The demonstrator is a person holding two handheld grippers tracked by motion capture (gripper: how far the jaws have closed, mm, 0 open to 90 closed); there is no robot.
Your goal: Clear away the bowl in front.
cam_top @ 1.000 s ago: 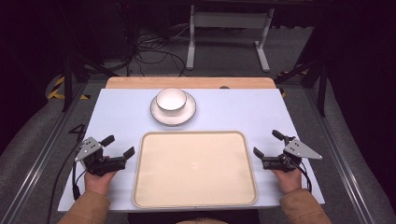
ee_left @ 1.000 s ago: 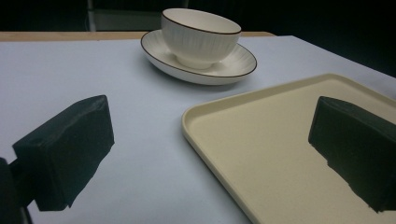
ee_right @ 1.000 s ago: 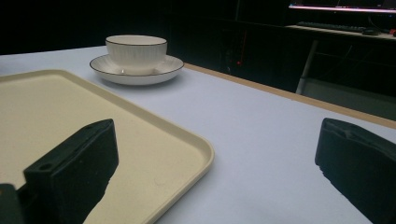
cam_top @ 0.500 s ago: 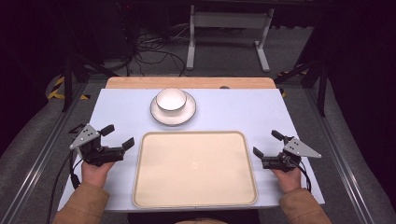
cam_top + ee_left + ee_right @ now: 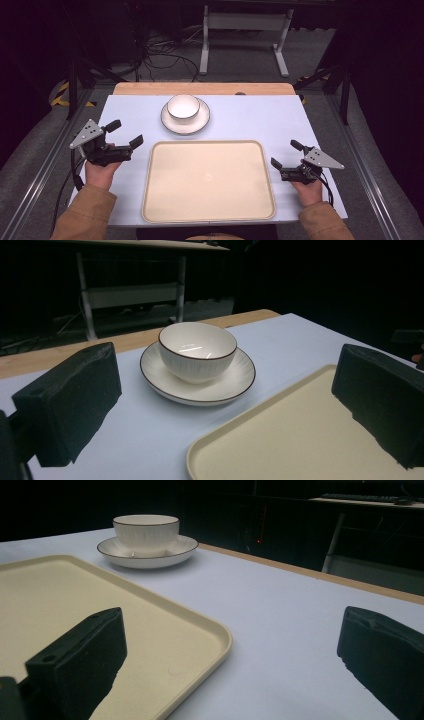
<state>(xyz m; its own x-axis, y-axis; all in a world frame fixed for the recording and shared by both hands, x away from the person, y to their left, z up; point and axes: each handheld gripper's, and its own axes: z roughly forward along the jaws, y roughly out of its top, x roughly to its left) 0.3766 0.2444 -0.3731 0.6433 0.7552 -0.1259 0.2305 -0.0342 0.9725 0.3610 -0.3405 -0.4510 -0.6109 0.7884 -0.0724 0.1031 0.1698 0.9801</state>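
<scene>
Left gripper [image 5: 122, 134] lifts off the desk's left edge, jaws spread, aimed at the upright bowl [image 5: 183, 107] on its saucer [image 5: 202, 120]; right gripper [image 5: 286, 154] gapes, empty.

A pale sheet [image 5: 250, 117] covers the table, with a wooden strip [image 5: 150, 88] bare at its far edge. Beyond the table stand a white metal frame [image 5: 245, 22] and tangled cables [image 5: 160, 52]. Striped tape [image 5: 62, 93] lies off the table's far left corner.
</scene>
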